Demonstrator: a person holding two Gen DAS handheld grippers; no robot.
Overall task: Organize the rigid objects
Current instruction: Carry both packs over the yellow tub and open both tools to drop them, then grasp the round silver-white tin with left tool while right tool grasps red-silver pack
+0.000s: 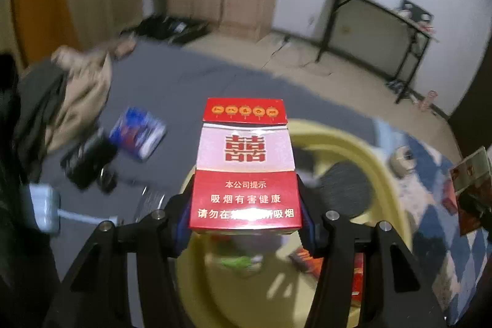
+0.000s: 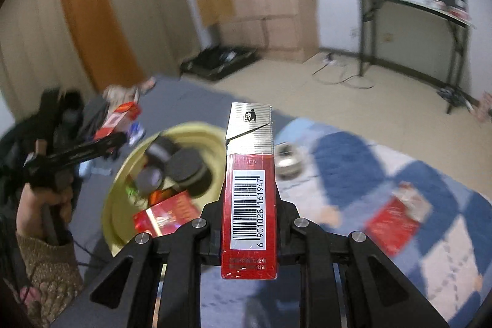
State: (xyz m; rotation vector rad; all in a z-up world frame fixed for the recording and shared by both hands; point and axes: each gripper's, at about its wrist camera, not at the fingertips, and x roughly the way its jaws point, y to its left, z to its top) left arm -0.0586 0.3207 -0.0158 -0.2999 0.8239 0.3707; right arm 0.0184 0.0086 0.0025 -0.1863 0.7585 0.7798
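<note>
Above the yellow basin (image 1: 353,143), each tongs clamping an upright red cigarette pack, left (image 1: 246,165) face-on, right (image 2: 249,189) edge-on

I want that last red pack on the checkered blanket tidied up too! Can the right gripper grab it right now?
Probably not yet. The right gripper is already shut on a barcode pack, so its fingers are full. The way to the red pack on the blanket looks free, but it should first drop its load, perhaps into the yellow basin.

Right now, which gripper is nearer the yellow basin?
Left. The left gripper, shut on a red cigarette pack, hangs directly over the yellow basin. The right gripper, holding its barcode-side pack, sits off the basin's right side.
</note>
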